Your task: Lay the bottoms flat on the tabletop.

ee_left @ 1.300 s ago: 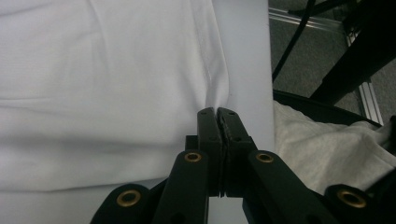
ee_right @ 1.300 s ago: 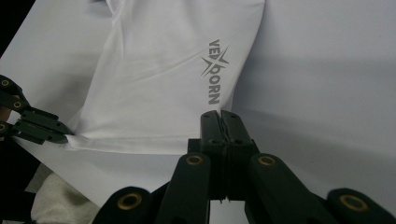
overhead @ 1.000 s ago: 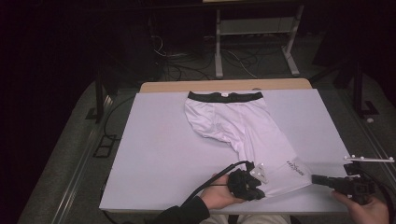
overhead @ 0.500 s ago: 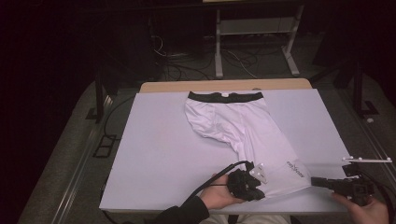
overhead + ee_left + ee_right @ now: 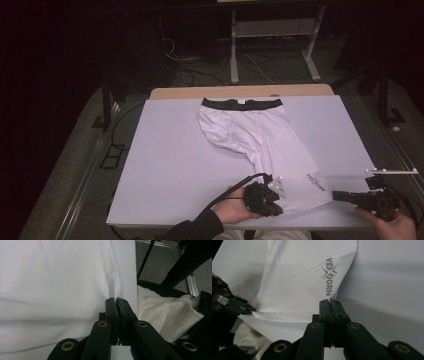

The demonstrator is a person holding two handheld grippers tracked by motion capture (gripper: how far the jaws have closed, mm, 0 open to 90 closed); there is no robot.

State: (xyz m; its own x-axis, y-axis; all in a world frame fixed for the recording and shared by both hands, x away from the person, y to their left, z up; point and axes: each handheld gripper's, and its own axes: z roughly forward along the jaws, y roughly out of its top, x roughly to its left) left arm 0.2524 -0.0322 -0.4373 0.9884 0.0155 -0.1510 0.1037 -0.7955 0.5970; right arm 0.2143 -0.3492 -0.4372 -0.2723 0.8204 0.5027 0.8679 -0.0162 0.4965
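Observation:
White shorts (image 5: 260, 140) with a black waistband (image 5: 241, 103) lie flat on the pale table (image 5: 165, 165), one leg reaching toward the near edge. A grey logo (image 5: 328, 276) marks that leg near its hem. My left gripper (image 5: 280, 209) lies at the hem's left corner; in the left gripper view its jaws (image 5: 116, 299) are shut and the white cloth puckers at their tips. My right gripper (image 5: 334, 195) lies at the hem's right corner, its jaws (image 5: 330, 301) shut over the edge of the fabric. The left gripper (image 5: 250, 310) also appears across the hem in the right gripper view.
The table's wooden back edge (image 5: 240, 92) shows behind the waistband. A metal stand (image 5: 270, 35) and cables lie on the dark floor beyond. A rail (image 5: 85, 185) runs along the table's left side. Light grey cloth (image 5: 165, 312) on the person's lap sits just off the near edge.

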